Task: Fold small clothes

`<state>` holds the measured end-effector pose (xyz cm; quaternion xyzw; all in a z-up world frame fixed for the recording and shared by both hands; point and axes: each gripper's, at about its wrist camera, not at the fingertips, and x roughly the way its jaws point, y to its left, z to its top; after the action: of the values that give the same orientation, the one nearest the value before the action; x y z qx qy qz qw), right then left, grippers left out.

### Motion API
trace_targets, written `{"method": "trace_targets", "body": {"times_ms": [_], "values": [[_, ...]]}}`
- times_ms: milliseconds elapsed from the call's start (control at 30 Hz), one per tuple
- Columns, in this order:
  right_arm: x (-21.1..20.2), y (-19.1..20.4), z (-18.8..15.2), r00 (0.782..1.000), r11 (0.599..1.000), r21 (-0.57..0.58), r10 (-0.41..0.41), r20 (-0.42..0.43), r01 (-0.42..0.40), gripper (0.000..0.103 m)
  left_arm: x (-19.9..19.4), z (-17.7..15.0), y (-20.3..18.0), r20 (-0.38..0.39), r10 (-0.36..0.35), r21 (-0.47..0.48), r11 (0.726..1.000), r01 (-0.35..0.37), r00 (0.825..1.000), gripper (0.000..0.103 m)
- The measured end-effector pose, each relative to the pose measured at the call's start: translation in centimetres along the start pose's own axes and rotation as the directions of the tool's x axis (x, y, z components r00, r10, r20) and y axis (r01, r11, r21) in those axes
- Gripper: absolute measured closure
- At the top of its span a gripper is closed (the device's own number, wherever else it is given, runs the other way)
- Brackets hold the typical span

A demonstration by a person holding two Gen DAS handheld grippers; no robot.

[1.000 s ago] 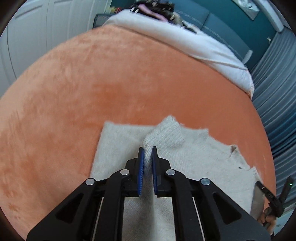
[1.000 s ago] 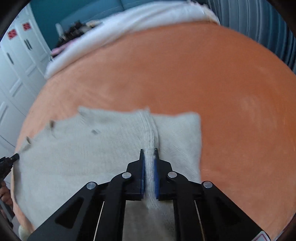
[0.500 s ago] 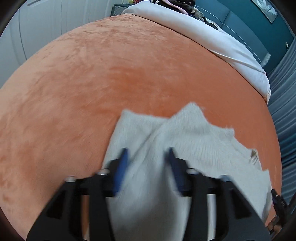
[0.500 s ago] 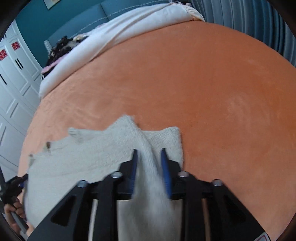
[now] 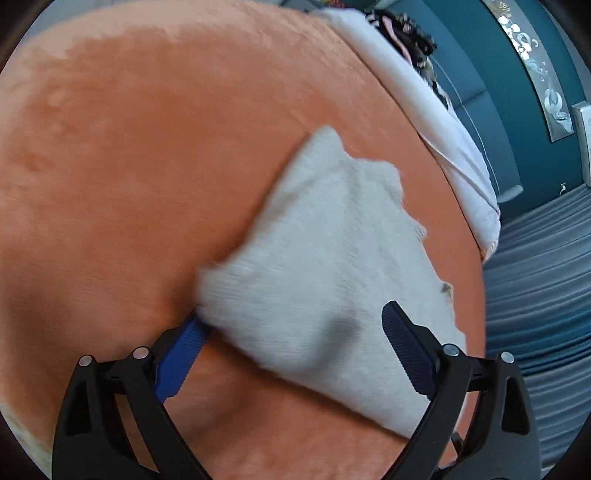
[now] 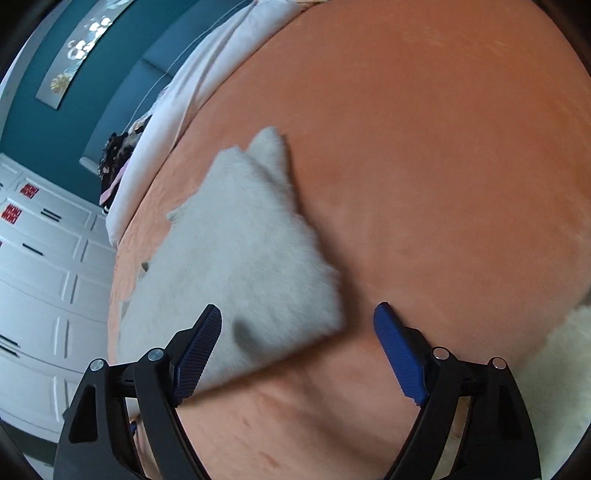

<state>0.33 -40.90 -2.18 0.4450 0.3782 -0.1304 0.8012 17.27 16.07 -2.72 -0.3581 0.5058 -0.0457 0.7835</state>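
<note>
A cream knit garment (image 5: pixel 332 240) lies folded flat on the orange blanket (image 5: pixel 147 147). My left gripper (image 5: pixel 291 314) hovers low over its near edge. Its jaws are opening wide, with the near corner of the knit between them and neither blue pad pressing on it. In the right wrist view the same garment (image 6: pixel 240 251) lies on the blanket (image 6: pixel 424 166). My right gripper (image 6: pixel 297 308) is also opening, with the garment's near right corner in the gap and nothing gripped. Both views are tilted and blurred by motion.
White bedding (image 5: pixel 424 99) and a dark heap of clothes (image 5: pixel 406 33) lie along the far side of the bed, before a teal wall. Grey-blue curtains (image 5: pixel 535 277) hang beyond the bed's edge. White wardrobe doors (image 6: pixel 37 277) and a fluffy white rug (image 6: pixel 554 369) flank the bed.
Both grippers were shut on raised folds of the knit. They have let go and opened wide, the garment has dropped flat, and both hands have rolled, sunk and drawn back to its near edge.
</note>
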Motion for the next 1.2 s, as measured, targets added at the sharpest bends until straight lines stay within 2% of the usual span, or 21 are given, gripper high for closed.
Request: {"method": "trace_targets", "body": {"times_ms": [33,67,100,133,200,300,400,467,567,600,633,667,700,733,800,833,867,900,967,1033,1200], "values": [[0.9,0.6,0.5,1.0,1.0,0.011,-0.004,-0.013,0.004,0.027,0.5,0.2,-0.2,-0.019,0.008,-0.021,1.0,-0.009,1.0,0.041],[1.3,1.1,1.0,1.0,1.0,0.016,0.001,-0.026,0.0,0.05,0.8,0.2,-0.5,-0.039,0.007,-0.038,0.999,-0.009,0.999,0.069],[1.6,1.8,1.6,0.998,0.999,0.019,0.044,-0.051,-0.043,0.071,0.7,0.2,-0.8,-0.062,-0.011,-0.055,0.998,0.008,0.998,0.086],[0.9,2.6,2.5,0.992,0.994,0.033,0.108,-0.066,-0.106,0.08,0.0,0.1,-1.1,-0.057,-0.032,-0.062,0.998,0.028,0.998,0.086],[-2.3,4.4,3.3,0.986,0.986,-0.032,0.164,-0.02,-0.165,0.083,-3.0,-0.1,-2.0,-0.016,-0.064,-0.017,0.998,0.064,0.998,0.092],[-6.8,5.7,3.5,0.983,0.97,-0.16,0.183,-0.019,-0.184,0.085,-7.4,-1.3,-2.2,-0.027,-0.091,0.04,0.995,0.092,0.995,0.095],[-8.7,3.9,1.9,0.996,0.963,-0.255,0.079,-0.05,-0.089,0.085,-9.7,-4.1,-0.3,-0.075,-0.047,0.076,0.996,0.052,0.996,0.095],[-8.2,0.6,-0.1,0.993,0.969,-0.248,-0.013,-0.12,-0.018,0.084,-9.6,-6.4,2.1,-0.123,0.007,0.079,0.997,0.003,0.992,0.095],[-6.2,-4.3,-3.4,0.961,0.971,-0.204,-0.171,-0.215,0.127,0.08,-7.1,-9.8,5.9,-0.193,0.069,0.036,0.997,-0.063,0.979,0.094],[-6.4,-4.8,-4.0,0.961,0.972,-0.195,-0.174,-0.214,0.133,0.081,-6.8,-10.5,6.6,-0.184,0.077,0.023,0.997,-0.074,0.98,0.091],[-7.4,-4.4,-4.1,0.971,0.974,-0.194,-0.156,-0.18,0.12,0.078,-7.1,-10.7,6.7,-0.161,0.068,0.02,0.998,-0.065,0.985,0.09],[-8.3,-3.9,-4.0,0.977,0.971,-0.195,-0.165,-0.137,0.137,0.064,-7.6,-10.7,6.2,-0.137,0.082,0.03,0.996,-0.078,0.987,0.082],[-9.3,-3.3,-3.6,0.977,0.963,-0.202,-0.196,-0.079,0.177,0.056,-8.4,-10.4,5.2,-0.097,0.118,0.072,0.991,-0.112,0.988,0.068],[-10.5,-2.6,-3.2,0.973,0.95,-0.217,-0.231,-0.009,0.224,0.043,-9.4,-10.1,4.0,-0.045,0.152,0.129,0.981,-0.145,0.987,0.06],[-11.5,-0.6,-1.9,0.966,0.929,-0.266,-0.24,0.098,0.257,0.039,-11.4,-9.0,1.5,0.074,0.17,0.239,0.954,-0.183,0.983,0.04],[-11.9,0.0,-1.3,0.964,0.922,-0.286,-0.233,0.128,0.261,0.037,-12.2,-8.0,0.3,0.13,0.161,0.279,0.941,-0.192,0.978,0.036],[-12.0,0.7,-0.6,0.962,0.915,-0.307,-0.226,0.153,0.263,0.033,-12.8,-7.1,-1.0,0.177,0.146,0.309,0.931,-0.196,0.973,0.027],[-11.8,1.3,0.0,0.962,0.908,-0.327,-0.218,0.167,0.263,0.032,-12.9,-6.2,-2.1,0.199,0.125,0.328,0.926,-0.186,0.972,0.023],[-10.3,3.2,1.0,0.959,0.889,-0.37,-0.213,0.185,0.269,0.031,-12.2,-4.2,-3.6,0.201,0.101,0.342,0.925,-0.166,0.974,0.022],[-8.3,5.0,1.8,0.96,0.874,-0.406,-0.204,0.193,0.267,0.031,-10.0,-2.2,-5.3,0.167,0.065,0.353,0.928,-0.121,0.984,0.02],[-1.5,8.5,4.1,0.968,0.861,-0.441,-0.22,0.122,0.251,0.025,-2.0,0.7,-6.4,0.057,0.096,0.328,0.938,-0.109,0.994,0.02]]}}
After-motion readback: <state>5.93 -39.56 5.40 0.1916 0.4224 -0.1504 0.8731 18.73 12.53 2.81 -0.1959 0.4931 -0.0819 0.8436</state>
